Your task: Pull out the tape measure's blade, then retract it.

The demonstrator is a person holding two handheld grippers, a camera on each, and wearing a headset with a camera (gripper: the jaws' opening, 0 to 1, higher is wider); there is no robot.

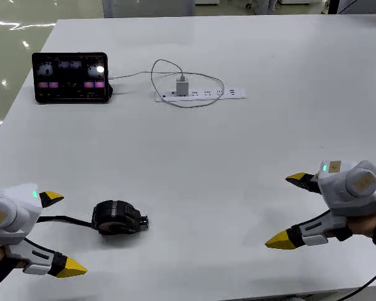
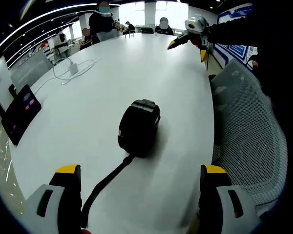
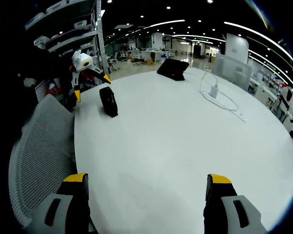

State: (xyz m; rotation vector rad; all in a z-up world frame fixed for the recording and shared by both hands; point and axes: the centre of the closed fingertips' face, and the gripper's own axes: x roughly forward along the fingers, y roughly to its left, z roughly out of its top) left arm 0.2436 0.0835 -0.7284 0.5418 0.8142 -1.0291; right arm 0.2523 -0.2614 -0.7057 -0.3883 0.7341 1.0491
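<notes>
**Both claws spread wide, tape measure lying free on the table**

In the head view, the tape measure point(image 1: 118, 217) lies at the lower left of the frame on the smooth, glossy white table point(image 1: 238, 144). It is a rounded black case with a matte, rubbery look, and a small metal tab sits tight against its right end. A thin black strap point(image 1: 66, 220) runs left from the case towards your left gripper point(image 1: 61, 233).

That claw stands wide apart. Its yellow wedge tips flank the strap, clear of the case, and grip nothing. In the left gripper view the case point(image 2: 139, 126) sits mid-frame ahead of the spread jaws. The strap point(image 2: 105, 183) trails down close to the jaw at the lower left. I cannot tell whether it touches that jaw.

Your right gripper point(image 1: 287, 209), at the lower right of the head view, is also spread wide and empty, well apart from the tape measure. Its own view shows the case point(image 3: 108, 101) small at the upper left, near the left gripper point(image 3: 92, 87), with bare table between its two pointed tips.

At the top of the head view a flat black tablet point(image 1: 70, 77) with a lit screen stands at the upper left. A long white power strip point(image 1: 200, 94) carries a boxy white charger point(image 1: 182, 86), and a thin grey cable point(image 1: 166, 75) loops around them. A grey mesh chair back point(image 2: 244, 112) fills the right of the left gripper view.
</notes>
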